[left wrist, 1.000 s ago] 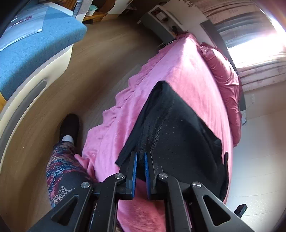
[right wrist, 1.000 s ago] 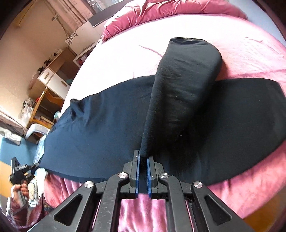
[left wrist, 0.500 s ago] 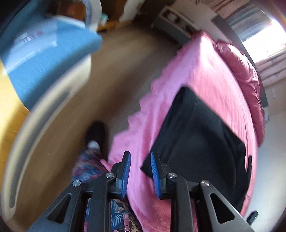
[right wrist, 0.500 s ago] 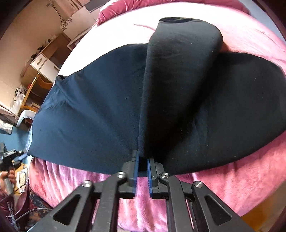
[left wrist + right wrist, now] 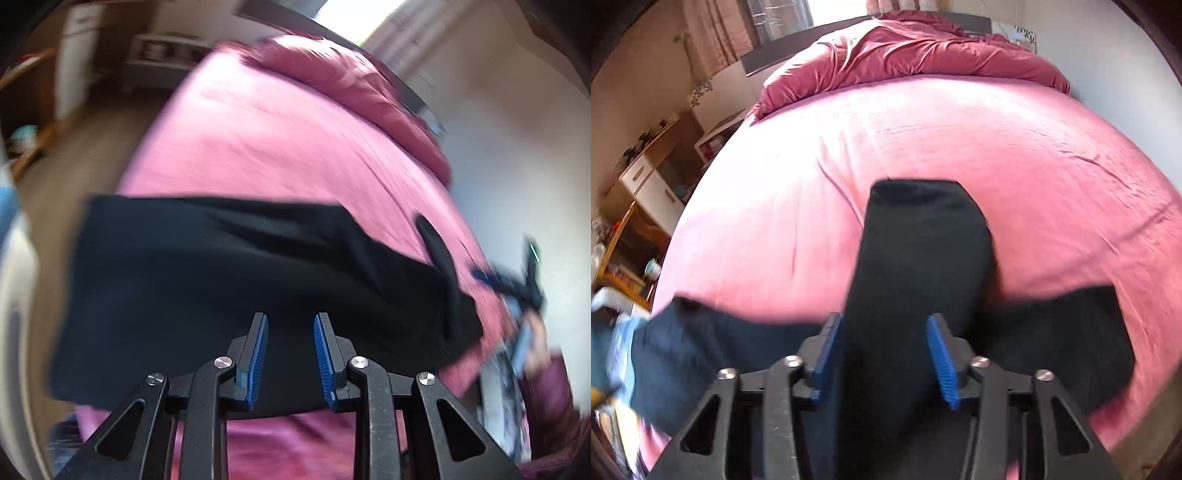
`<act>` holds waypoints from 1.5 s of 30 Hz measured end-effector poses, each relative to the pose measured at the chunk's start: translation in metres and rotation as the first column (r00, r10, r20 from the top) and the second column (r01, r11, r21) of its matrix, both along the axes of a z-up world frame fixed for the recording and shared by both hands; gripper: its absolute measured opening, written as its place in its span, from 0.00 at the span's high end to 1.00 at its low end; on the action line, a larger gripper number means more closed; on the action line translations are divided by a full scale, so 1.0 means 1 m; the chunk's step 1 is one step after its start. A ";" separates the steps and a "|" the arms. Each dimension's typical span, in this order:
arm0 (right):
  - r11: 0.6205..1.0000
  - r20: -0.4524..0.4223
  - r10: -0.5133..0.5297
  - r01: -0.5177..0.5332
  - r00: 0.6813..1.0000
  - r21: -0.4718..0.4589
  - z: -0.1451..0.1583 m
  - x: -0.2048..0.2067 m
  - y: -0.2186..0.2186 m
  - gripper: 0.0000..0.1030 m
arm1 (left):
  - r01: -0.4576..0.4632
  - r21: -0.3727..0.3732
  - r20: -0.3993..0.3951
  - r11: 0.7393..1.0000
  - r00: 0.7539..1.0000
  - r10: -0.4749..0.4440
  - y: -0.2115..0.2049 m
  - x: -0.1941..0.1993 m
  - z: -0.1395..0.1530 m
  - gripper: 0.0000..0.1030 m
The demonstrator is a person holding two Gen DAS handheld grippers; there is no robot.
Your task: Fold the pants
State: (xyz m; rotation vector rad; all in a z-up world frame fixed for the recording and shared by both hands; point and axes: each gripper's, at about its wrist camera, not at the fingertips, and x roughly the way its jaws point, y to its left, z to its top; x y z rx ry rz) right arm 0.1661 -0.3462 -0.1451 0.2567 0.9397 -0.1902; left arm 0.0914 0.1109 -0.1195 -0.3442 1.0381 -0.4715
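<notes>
Left hand-held gripper (image 5: 289, 356) opening, empty | right hand-held gripper (image 5: 884, 360) opening, pants (image 5: 916, 258) between, unpinched | pink bed (image 5: 997, 140)

Black gripper (image 5: 289, 356), blue pads (image 5: 258, 354), silver screws

the left gripper (image 5: 290, 354) pointed steeply downward, its blue-padded jaws parted by a narrow gap and opening, with nothing pressed between the pads. the right gripper (image 5: 886, 354) also tilted down, its jaws spread wider and opening, the pads clear of any grip. in the left wrist view the right gripper (image 5: 517, 284) showed blurred at the far right, held in the person's hand (image 5: 535, 347).
</notes>
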 end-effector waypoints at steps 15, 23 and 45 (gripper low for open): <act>0.986 -0.234 -0.002 -0.038 0.972 -0.165 -0.059 0.097 -0.014 0.94 | 0.216 0.053 -0.111 0.975 0.972 -0.209 -0.091 0.000 -0.048 0.74; 0.993 0.078 -0.108 0.104 0.991 0.052 0.013 -0.010 -0.082 0.94 | 0.251 0.066 -0.101 0.966 0.964 -0.244 -0.110 0.001 -0.050 0.74; 0.750 0.024 -0.501 0.419 0.865 0.512 -0.100 -0.211 -0.240 0.85 | 0.445 0.180 -0.104 0.877 0.896 -0.433 -0.184 -0.016 -0.047 0.72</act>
